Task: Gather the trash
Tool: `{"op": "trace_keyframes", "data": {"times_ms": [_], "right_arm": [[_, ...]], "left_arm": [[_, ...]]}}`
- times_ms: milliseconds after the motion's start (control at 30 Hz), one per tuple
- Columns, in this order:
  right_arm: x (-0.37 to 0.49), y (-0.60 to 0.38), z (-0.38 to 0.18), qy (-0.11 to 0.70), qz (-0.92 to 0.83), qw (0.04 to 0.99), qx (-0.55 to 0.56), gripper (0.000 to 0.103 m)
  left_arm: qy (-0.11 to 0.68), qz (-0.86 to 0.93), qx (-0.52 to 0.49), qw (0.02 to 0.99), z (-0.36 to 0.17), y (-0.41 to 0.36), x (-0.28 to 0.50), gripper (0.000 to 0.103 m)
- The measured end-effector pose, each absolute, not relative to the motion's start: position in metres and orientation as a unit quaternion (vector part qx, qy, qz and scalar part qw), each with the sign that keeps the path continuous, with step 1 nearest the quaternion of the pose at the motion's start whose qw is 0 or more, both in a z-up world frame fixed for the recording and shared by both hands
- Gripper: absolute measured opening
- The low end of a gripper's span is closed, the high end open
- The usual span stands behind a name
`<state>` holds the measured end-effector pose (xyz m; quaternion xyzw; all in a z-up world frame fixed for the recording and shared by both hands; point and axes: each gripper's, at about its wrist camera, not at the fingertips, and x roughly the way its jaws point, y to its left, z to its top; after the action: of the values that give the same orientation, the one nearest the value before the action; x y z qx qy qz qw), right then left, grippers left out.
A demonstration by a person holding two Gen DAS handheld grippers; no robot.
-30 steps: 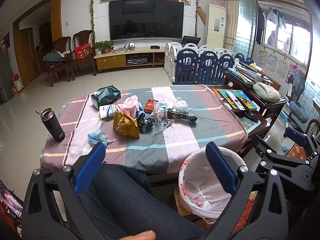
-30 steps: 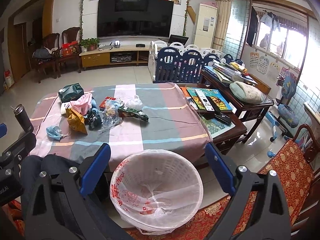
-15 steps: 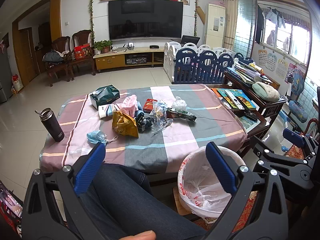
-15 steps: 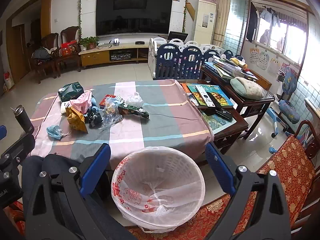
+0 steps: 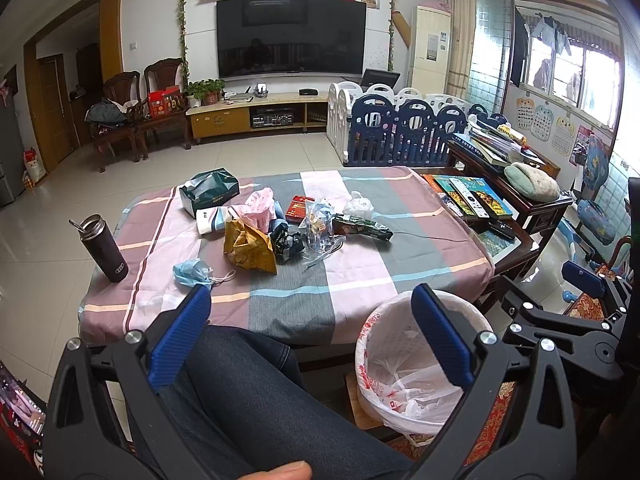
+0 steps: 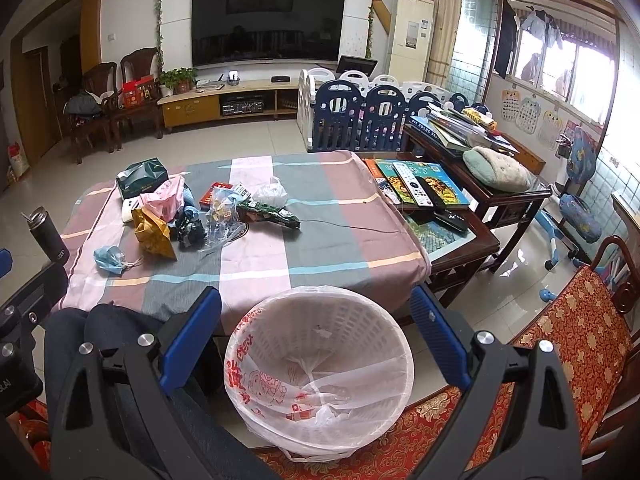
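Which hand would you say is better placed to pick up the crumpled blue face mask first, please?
Left, probably. The left tongs are open and empty, with the face mask just beyond their left finger. The right tongs, also open, frame the lined bin instead.

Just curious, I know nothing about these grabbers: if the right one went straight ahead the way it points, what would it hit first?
Probably the white trash basket, which sits between the right gripper's open jaws.

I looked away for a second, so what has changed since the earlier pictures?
Nothing was picked up or dropped. The right claw eased slightly forward over the bin; the left claw barely moved. Both stay open and empty; the trash pile is untouched.
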<state>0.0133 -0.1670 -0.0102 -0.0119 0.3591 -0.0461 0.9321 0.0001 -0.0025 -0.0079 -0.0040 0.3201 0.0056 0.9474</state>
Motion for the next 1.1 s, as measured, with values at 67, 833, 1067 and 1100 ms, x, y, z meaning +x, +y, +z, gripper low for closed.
{"op": "trace_keyframes", "data": {"times_ms": [67,833,1067,1100], "right_arm": [[0.0139,-0.1672,-0.0110,0.361,-0.045,0.931,-0.011,0.094],[0.0144,-0.1682,-0.0116,0.363,-0.046,0.931,-0.010,0.094],[0.0141,-0.1677,-0.0130,0.363,-0.046,0.930,-0.010,0.094],[0.0140,-0.1677,-0.0129,0.363,-0.046,0.931,-0.010,0.094]], "left_arm": [[0.320,0.005,-0.003,0.947,-0.0085,-0.0038,-0.0002,0.100],[0.321,0.005,-0.004,0.947,-0.0081,-0.0033,0.0004,0.100],[0.322,0.005,-0.004,0.947,-0.0082,-0.0038,0.0000,0.100],[0.322,0.005,-0.004,0.947,-0.0080,-0.0034,0.0006,0.100]]}}
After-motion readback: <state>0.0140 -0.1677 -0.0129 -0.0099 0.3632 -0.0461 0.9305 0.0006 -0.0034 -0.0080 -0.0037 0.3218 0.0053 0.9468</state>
